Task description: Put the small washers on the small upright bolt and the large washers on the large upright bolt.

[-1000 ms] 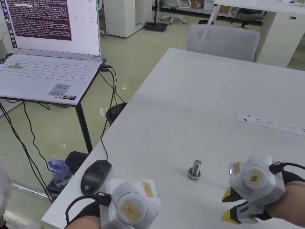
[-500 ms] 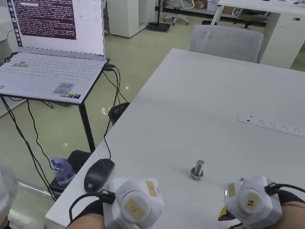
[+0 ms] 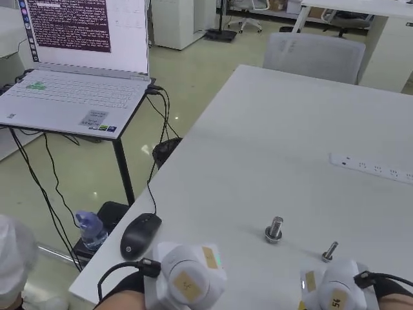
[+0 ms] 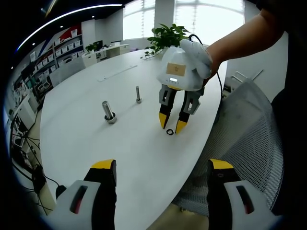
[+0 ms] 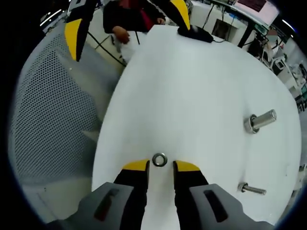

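White tabletop [image 3: 271,142] carries a black computer mouse [image 3: 139,236] near its left edge. Beside it the left gripper [image 4: 161,166] gapes wide, holding nothing. Further right stand the large upright steel bolt [image 3: 274,229] and the small upright steel bolt [image 3: 330,251]. The right gripper [image 5: 161,166] is narrowly parted, its yellow tips flanking a small silver metal washer [image 5: 159,159] lying flat on the table, unclamped.

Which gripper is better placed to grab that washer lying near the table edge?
Right. The right gripper has its open jaws pointing down right over the washer on the table. The left gripper, jaws wide open, sits well back from it.
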`<move>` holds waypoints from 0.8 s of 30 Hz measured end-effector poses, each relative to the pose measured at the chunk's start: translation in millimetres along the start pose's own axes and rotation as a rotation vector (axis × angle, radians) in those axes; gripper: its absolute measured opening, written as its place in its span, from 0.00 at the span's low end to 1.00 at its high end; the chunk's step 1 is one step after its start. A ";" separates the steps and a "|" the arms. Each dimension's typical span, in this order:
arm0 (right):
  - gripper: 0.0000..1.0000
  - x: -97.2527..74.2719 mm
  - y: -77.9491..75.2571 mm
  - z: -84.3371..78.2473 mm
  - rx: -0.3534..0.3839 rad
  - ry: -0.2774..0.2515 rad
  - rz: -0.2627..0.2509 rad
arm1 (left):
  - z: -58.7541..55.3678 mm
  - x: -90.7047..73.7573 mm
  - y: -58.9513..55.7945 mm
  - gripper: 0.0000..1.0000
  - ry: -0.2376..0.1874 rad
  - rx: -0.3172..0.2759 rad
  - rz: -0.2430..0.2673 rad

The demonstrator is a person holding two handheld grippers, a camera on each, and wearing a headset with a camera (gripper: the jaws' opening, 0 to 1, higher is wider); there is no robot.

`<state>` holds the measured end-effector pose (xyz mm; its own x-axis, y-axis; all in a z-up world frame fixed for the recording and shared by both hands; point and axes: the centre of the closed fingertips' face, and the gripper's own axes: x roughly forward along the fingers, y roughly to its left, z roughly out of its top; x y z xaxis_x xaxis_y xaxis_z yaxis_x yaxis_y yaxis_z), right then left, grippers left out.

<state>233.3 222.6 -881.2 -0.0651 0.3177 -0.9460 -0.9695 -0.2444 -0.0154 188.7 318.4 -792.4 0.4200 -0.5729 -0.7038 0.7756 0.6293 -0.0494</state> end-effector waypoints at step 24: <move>0.15 1.0 1.0 2.5 0.007 0.073 -0.002 | 0.0 -0.1 -0.5 0.74 -0.005 0.003 -0.011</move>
<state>231.7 225.0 -881.3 -0.0459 0.2507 -0.9670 -0.9712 -0.2376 -0.0155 188.3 318.2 -792.2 0.4139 -0.5822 -0.6998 0.7817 0.6213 -0.0545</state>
